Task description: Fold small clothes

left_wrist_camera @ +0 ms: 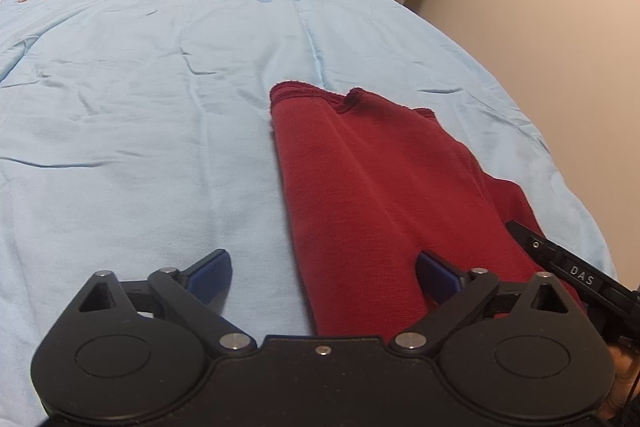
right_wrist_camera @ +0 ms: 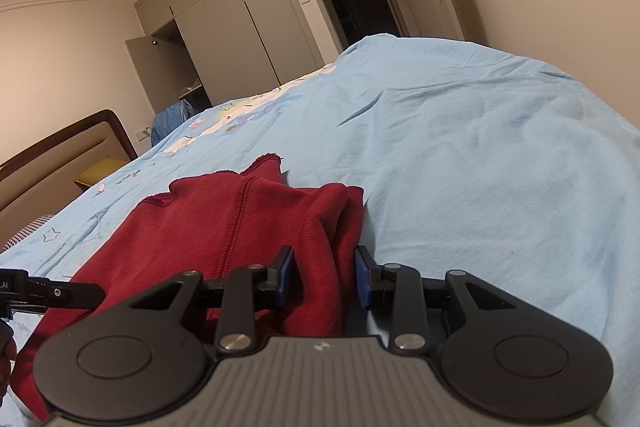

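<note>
Garment on bedsheet — right claw straddling fold.

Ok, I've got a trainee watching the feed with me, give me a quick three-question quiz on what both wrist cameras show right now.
1. True or false: the left gripper is clamped on the red garment.
2. Multiple choice: what lies between the fingers of the right gripper? A) bare blue bedsheet B) a bunched fold of the red garment C) a yellow pillow
3. Fill in: the garment lies on a light ____ bedsheet.

Key:
1. False. Its jaws stand wide apart, with one finger over the sheet and the other over the garment.
2. B. Whether the pads are actually pressing the cloth is hard to tell.
3. Blue.
</note>
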